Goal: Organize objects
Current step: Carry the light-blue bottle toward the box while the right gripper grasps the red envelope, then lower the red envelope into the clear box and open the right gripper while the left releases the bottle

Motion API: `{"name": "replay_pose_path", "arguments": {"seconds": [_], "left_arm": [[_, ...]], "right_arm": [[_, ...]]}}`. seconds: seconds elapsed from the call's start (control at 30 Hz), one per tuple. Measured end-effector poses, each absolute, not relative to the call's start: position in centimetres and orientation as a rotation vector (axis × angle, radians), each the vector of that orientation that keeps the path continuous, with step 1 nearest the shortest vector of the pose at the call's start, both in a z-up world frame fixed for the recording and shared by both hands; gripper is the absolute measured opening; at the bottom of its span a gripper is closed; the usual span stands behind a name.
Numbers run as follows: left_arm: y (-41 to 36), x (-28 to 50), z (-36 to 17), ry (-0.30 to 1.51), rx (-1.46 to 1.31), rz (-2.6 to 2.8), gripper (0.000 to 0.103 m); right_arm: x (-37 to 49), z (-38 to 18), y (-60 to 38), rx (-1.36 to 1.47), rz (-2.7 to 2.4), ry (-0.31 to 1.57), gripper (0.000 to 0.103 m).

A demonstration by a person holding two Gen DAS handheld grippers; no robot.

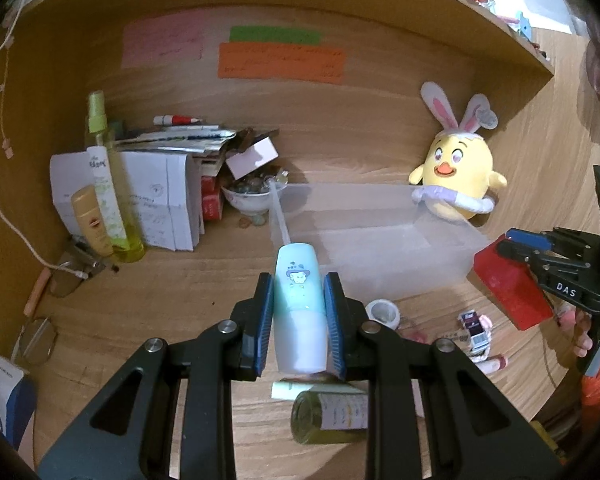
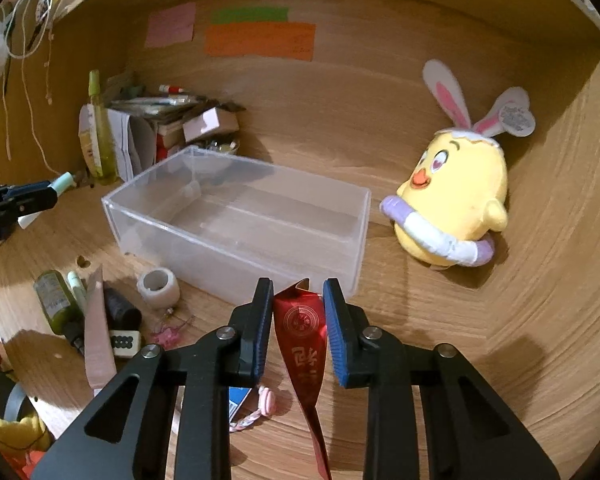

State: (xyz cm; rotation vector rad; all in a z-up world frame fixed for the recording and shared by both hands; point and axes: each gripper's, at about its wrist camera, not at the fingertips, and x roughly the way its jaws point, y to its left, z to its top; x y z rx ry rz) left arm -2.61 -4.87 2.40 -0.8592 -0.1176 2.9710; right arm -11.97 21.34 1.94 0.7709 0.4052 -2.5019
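Both grippers loaded: left point(image 1: 300, 312) clamps tube point(image 1: 299, 300), right point(image 2: 298, 320) red packet point(image 2: 304, 344)

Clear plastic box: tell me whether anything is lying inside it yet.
No, the clear plastic box holds nothing; only its bare bottom shows through in the right wrist view.

Pale blue-and-white tube point(image 1: 300, 304) with a little cartoon face on it sits clamped lengthwise at frame centre, tip pointing at the clear plastic box point(image 2: 240, 216). That box is open-topped, rectangular, mid-frame on the worktop. Shiny red packet point(image 2: 304, 340) with a round emblem hangs pinched on edge, bottom centre.
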Motion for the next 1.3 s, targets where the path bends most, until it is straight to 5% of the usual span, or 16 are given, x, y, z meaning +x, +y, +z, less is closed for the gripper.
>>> {"name": "replay_pose_path", "arguments": {"seconds": [0.63, 1.3], "left_arm": [[-3.9, -7.8, 5.1, -0.133, -0.859, 2.914, 0.025], [-3.2, -15.2, 3.3, -0.115, -0.996, 2.86, 0.025]], "right_arm": [[-13.7, 7.7, 20.4, 0.584, -2.547, 0.358, 0.023], [-20.4, 7.8, 14.0, 0.587, -2.504, 0.459, 0.023]]}}
